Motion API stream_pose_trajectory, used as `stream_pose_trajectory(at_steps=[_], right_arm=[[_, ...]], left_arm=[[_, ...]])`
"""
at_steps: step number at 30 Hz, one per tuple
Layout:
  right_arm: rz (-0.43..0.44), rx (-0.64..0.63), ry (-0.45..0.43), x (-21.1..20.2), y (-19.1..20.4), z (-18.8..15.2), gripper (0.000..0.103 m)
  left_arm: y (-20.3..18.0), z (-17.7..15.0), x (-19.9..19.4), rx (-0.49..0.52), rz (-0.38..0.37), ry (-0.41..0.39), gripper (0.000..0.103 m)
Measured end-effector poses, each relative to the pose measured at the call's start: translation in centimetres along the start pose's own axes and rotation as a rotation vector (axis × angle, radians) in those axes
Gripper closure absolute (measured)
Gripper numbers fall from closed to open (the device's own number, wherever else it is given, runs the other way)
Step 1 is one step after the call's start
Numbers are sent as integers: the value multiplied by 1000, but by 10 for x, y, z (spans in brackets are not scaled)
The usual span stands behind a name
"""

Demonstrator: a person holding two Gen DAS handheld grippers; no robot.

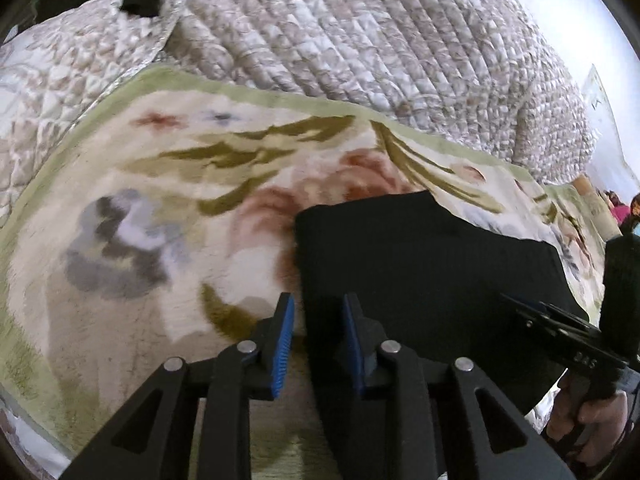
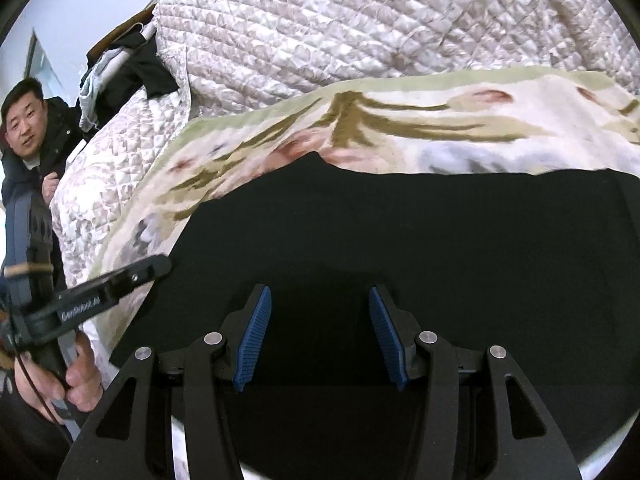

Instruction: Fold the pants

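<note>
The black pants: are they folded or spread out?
Folded: the pants lie as a compact flat block with straight edges on the flowered blanket.

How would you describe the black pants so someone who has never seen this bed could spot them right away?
Start at the bed's big quilted cover, then come down to the flowered blanket spread in front of it. The black pants lie flat on that blanket, just ahead of both tools. They are the only plain, solid dark piece there; everything around them is pale and patterned.
</note>
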State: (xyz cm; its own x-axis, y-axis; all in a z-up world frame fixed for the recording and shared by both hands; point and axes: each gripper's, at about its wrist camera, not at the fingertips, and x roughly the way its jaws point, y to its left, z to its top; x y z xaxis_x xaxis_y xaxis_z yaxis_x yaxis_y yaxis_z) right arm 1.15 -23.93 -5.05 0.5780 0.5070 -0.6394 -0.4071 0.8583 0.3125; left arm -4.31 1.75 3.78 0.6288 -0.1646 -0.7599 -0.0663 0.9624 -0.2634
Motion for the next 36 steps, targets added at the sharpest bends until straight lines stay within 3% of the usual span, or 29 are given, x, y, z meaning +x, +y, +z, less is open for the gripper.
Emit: stream_pose_trajectory(at_steps=[3,12,14,16,23,29,36], right_arm=[[47,-12,30,14,2,5,51],[72,23,32,24,5,12,53],[67,24,38,22,5,11,85],[59,35,25,21,3,10,101],[20,104,-25,8,-14,11,101],[43,142,-51,-4,-16,7,101],[-11,132,-17,2,-22,3,100]], left_arm=[[6,-3,0,-7,3,-2,70],[12,-4,-2,-8,21,-20,69],[12,-3,-2,-9,22,-22,69],[11,-3,-1,-9,21,-22,69],[11,-4,-3,-12,10,-40,69],[7,-5,-6,9,-9,-44,69],[-10,-16,-10,29,-96,-15,69]])
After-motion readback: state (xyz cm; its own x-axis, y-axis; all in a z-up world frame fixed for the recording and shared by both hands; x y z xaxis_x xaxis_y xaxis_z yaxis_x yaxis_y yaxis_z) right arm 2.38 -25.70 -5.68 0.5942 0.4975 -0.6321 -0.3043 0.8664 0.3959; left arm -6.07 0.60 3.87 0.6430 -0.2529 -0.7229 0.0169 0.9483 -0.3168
